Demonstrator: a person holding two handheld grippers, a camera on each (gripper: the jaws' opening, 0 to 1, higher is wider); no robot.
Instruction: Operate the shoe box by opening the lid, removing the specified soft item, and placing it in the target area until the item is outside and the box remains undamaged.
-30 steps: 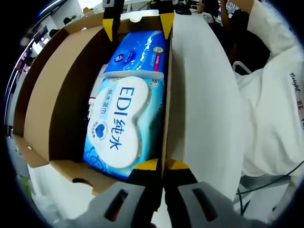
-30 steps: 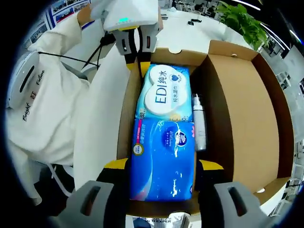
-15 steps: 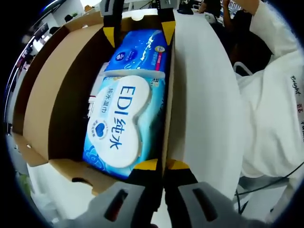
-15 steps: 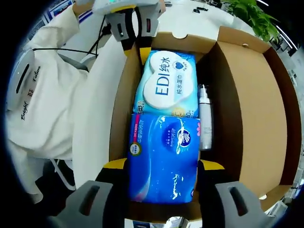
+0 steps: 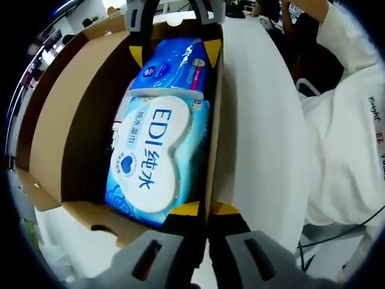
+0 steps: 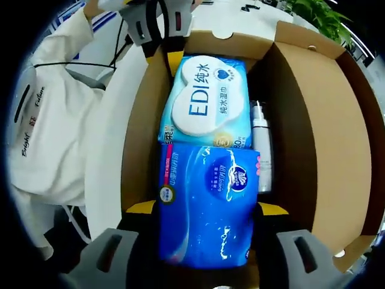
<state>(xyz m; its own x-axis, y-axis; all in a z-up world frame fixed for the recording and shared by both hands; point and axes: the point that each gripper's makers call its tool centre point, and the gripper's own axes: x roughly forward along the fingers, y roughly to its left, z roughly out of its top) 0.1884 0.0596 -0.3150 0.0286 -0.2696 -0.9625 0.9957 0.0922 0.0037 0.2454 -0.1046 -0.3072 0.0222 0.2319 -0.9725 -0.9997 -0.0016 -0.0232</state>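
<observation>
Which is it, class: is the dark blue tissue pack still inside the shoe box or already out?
Still inside. The dark blue tissue pack lies in the shoe box beside the wipes pack, with the right gripper straddling it, jaws open.

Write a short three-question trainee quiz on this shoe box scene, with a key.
1. True or false: the shoe box lid is open.
2. What do the right gripper fingers straddle? A) EDI wipes pack B) blue tissue pack C) silver bottle
3. Fill in: the left gripper is closed on the box's ____.

Key: 1 true; 2 B; 3 side wall.
</observation>
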